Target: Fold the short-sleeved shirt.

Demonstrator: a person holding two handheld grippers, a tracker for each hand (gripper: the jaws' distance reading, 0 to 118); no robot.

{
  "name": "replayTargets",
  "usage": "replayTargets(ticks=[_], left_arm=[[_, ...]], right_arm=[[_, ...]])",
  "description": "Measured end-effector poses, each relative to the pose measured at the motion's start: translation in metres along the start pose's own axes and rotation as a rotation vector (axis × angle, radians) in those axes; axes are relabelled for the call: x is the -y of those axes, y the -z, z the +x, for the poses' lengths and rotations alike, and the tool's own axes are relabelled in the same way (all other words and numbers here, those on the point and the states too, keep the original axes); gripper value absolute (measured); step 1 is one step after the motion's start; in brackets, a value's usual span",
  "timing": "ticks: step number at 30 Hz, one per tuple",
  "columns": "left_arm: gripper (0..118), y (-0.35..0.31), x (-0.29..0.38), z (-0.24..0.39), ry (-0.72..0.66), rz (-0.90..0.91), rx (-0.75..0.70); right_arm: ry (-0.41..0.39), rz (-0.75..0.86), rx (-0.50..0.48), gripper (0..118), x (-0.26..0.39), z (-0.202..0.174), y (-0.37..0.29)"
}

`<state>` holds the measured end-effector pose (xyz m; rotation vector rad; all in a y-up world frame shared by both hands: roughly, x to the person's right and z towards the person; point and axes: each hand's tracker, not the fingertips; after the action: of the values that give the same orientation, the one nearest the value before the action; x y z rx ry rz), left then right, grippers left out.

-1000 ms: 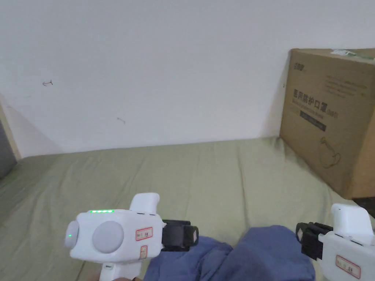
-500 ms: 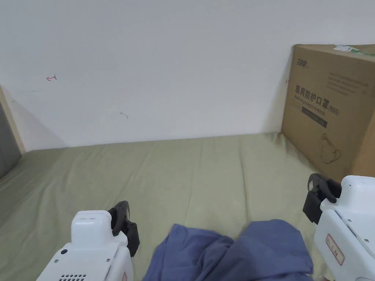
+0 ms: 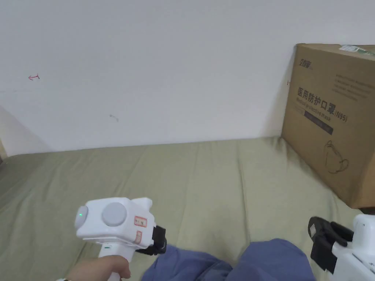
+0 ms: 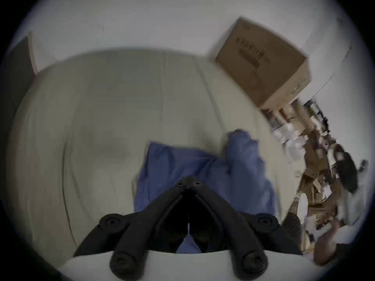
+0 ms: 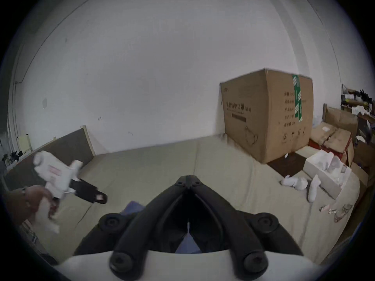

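Blue shirt: we saw it bunched on the olive sheet at the near edge of head view, between the two grippers, unfolded.
Change: half a second earlier we had the left gripper pointing away from us, left of the shirt; now it lay sideways, tips at the shirt's left edge. Right gripper sat lower and nearer the shirt than before. Shirt lay much the same.
Edges: sheet ran back to the white wall; cardboard box closed off the far right corner.
Room: we noted a wide bare sheet beyond the shirt, lightly creased.
Left pose: hand gripped the handle from below, body level, nose pointing right.
Right pose: low at the right edge, nose pointing left toward the shirt.
Left claw: clenched, tips met, no cloth between.
Right claw: clenched, tips met, no cloth between.
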<state>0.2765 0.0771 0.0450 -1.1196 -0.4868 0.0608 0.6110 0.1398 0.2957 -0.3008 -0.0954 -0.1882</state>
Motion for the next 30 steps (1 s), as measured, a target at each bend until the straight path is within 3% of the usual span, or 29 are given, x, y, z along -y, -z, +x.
replayTargets(ticks=[1,3,4,11,12,14,15,16,18,20,21,23,24,26,27,28,29,30], left_arm=[[19,0.018,-0.008,-0.003,0.012,-0.003,-0.065],[99,0.048,-0.014,-0.005,0.027,0.007,-0.160],[118,0.065,-0.019,-0.008,0.032,-0.019,-0.146],[114,0.147,-0.016,-0.014,0.048,-0.139,-0.081],[109,0.149,-0.009,-0.008,0.112,-0.145,-0.121],[79,0.130,0.001,0.011,0.276,-0.046,-0.196],[49,0.119,0.006,0.012,0.277,-0.018,-0.174],[3,0.106,0.009,0.009,0.266,0.013,-0.159],[3,0.081,0.013,-0.006,0.180,0.034,-0.095],[3,0.051,0.015,-0.031,0.054,0.046,0.032],[3,0.039,0.019,-0.036,0.040,0.047,0.037],[3,0.022,0.020,-0.044,0.092,0.064,-0.045],[3,0.014,0.022,-0.047,0.113,0.067,-0.064],[3,0.000,0.027,-0.055,0.120,0.066,-0.067],[3,-0.005,0.028,-0.056,0.116,0.068,-0.070],[3,-0.011,0.030,-0.059,0.107,0.067,-0.076],[3,-0.017,0.032,-0.063,0.099,0.064,-0.080],[3,-0.025,0.034,-0.067,0.095,0.070,-0.089]], right_arm=[[0.005,-0.020,0.002,0,0.004,0.004,0.006],[0.013,-0.067,0.015,0,0.012,0.011,0.015],[0.017,-0.085,0.024,0,0.016,0.016,0.019],[0.035,-0.173,0.091,0,0.029,0.049,0.042],[0.043,-0.192,0.101,0,0.030,0.055,0.047],[0.057,-0.270,0.116,0,0.030,0.069,0.067],[0.063,-0.320,0.109,0,0.030,0.076,0.080],[0.084,-0.360,0.080,0,0.031,0.083,0.095],[0.149,-0.416,-0.020,0,0.032,0.094,0.123],[0.193,-0.497,-0.016,5,0.036,0.100,0.157],[0.179,-0.577,0.014,5,0.039,0.101,0.179],[0.165,-0.768,0.021,75,0.057,0.108,0.223],[0.190,-0.819,0.085,93,0.069,0.112,0.237],[0.177,-0.895,0.186,86,0.087,0.113,0.251],[0.119,-0.924,0.168,77,0.088,0.107,0.252],[-0.041,-0.870,0.148,69,0.080,0.095,0.245],[-0.120,-0.841,0.108,47,0.073,0.086,0.240],[-0.189,-0.814,0.071,0,0.064,0.077,0.232]])
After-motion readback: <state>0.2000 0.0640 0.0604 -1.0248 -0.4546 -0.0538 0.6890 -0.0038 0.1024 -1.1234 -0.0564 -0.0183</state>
